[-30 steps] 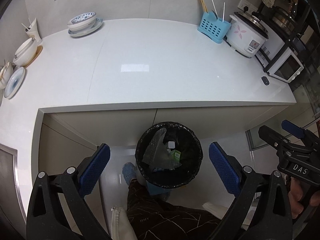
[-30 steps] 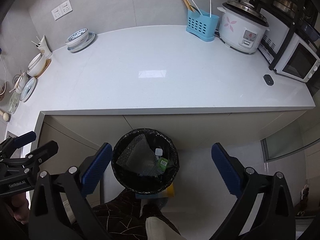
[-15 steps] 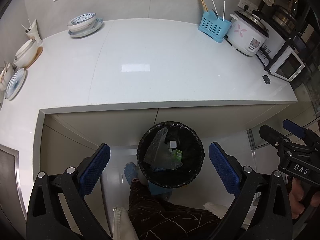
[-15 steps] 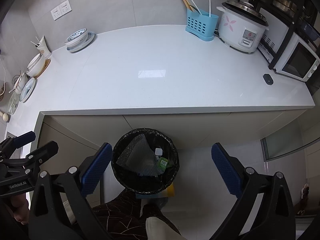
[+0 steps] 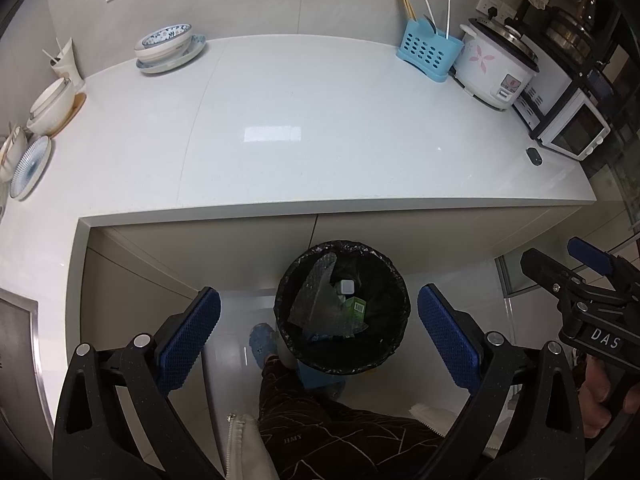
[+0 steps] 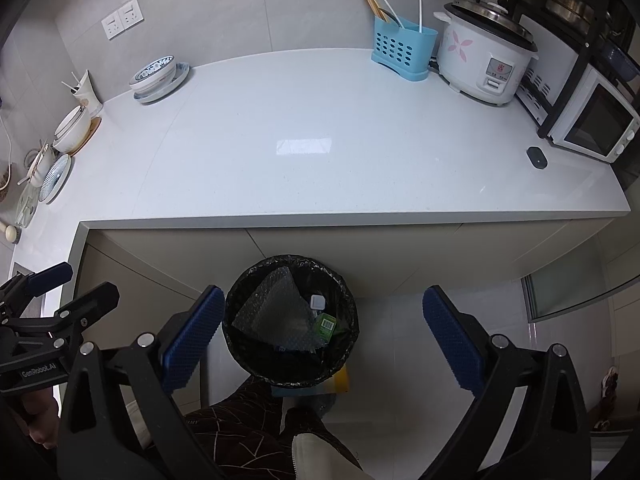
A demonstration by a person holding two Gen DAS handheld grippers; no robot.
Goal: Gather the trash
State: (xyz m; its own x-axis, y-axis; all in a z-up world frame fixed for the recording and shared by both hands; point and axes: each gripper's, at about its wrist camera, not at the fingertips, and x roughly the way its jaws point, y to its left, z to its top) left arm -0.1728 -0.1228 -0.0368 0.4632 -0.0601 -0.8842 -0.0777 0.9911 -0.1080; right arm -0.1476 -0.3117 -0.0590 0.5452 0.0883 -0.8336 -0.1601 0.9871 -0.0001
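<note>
White stone table (image 6: 320, 168) fills the kitchen corner, bare in the middle, with crockery along the left edge and appliances at the right. Below its front edge stands one black-lined bin (image 6: 290, 326), holding what looks like one sheet of bubble wrap (image 6: 276, 314), one small white cube (image 6: 318, 302) and one green carton (image 6: 326, 325); anything beneath is hidden. Both claws hang above the bin, the left claw (image 5: 318, 334) and right claw (image 6: 322, 334), each with jaws wide apart and empty. One small dark object (image 6: 537, 157) lies near the oven (image 6: 596, 128); mistaking it for trash would be the likely slip.
</note>
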